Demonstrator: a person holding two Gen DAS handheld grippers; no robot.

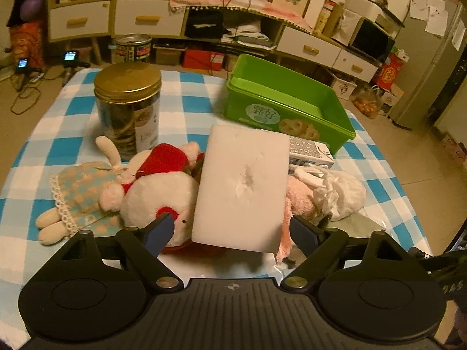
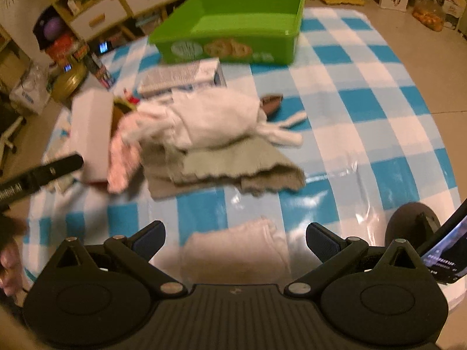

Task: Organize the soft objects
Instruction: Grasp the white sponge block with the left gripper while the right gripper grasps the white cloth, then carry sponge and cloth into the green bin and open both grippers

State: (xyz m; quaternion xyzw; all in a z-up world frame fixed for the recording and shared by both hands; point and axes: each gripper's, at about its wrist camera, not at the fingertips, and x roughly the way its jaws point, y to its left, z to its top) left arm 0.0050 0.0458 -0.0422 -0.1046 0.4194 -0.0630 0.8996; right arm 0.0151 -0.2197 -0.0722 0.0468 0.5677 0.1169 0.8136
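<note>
Two grippers, both jaws open, gripping nothing. I see green bin (image 1: 287, 103) empty at the back, likely the drop spot. Left gripper (image 1: 232, 230) straddles white foam block (image 1: 242, 186) atop plush pile; right gripper (image 2: 235, 240) hangs over folded pale cloth (image 2: 233, 250).

White sponge block (image 1: 242, 186) atop plush toys (image 1: 157, 192)

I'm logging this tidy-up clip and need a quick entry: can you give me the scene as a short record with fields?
surface: blue-and-white checked cloth
container: green bin, open, nothing visible inside
left hand-held gripper: open, astride white foam block
right hand-held gripper: open, above folded beige cloth
soft items: plush toys, white bunny, grey towel
other: gold-lidded jar
</note>
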